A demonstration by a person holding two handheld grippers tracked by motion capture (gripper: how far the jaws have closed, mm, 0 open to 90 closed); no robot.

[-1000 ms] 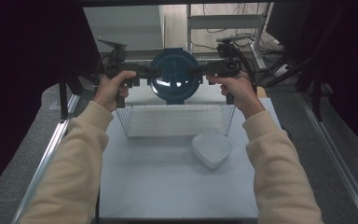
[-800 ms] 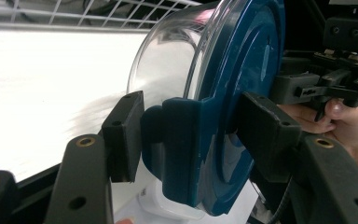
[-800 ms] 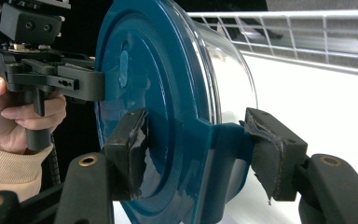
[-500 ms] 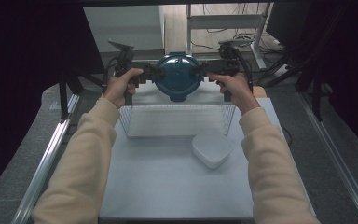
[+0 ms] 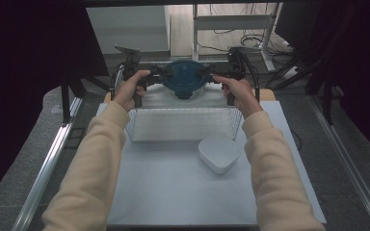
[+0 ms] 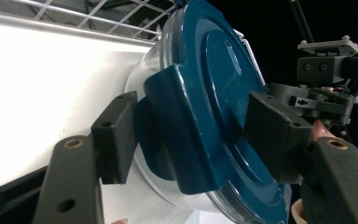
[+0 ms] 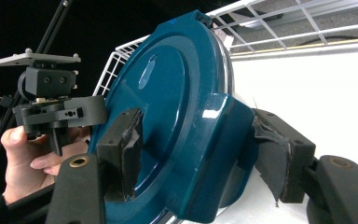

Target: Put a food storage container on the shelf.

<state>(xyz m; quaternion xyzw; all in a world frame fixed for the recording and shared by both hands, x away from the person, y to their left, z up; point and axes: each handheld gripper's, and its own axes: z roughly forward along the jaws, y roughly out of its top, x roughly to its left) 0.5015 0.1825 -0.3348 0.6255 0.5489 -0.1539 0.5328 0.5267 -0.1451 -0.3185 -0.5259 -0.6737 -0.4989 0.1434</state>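
Observation:
A clear round container with a dark blue clip-on lid (image 5: 185,77) sits between both grippers at the far end of the wire basket (image 5: 132,127). My left gripper (image 5: 161,76) has its pads on the lid's left clasp. In the left gripper view one pad lies under the clasp and the other on the lid top (image 6: 205,93). My right gripper (image 5: 208,74) grips the opposite clasp the same way (image 7: 168,93). Both pairs of jaws have just been opening, with the lid between them and the pads touching it. The basket hides the container's base, so I cannot tell whether it rests on anything.
A white rounded-square bowl (image 5: 219,154) lies on the white table (image 5: 173,202) just in front of the basket's right corner. Dark frame posts and cables stand behind the table. The left gripper view shows the right gripper's body (image 6: 326,84) beyond the lid.
Both hands have carried the container a little forward and down toward the far end of the basket. It looks smaller and lower now. The bowl and basket have not moved.

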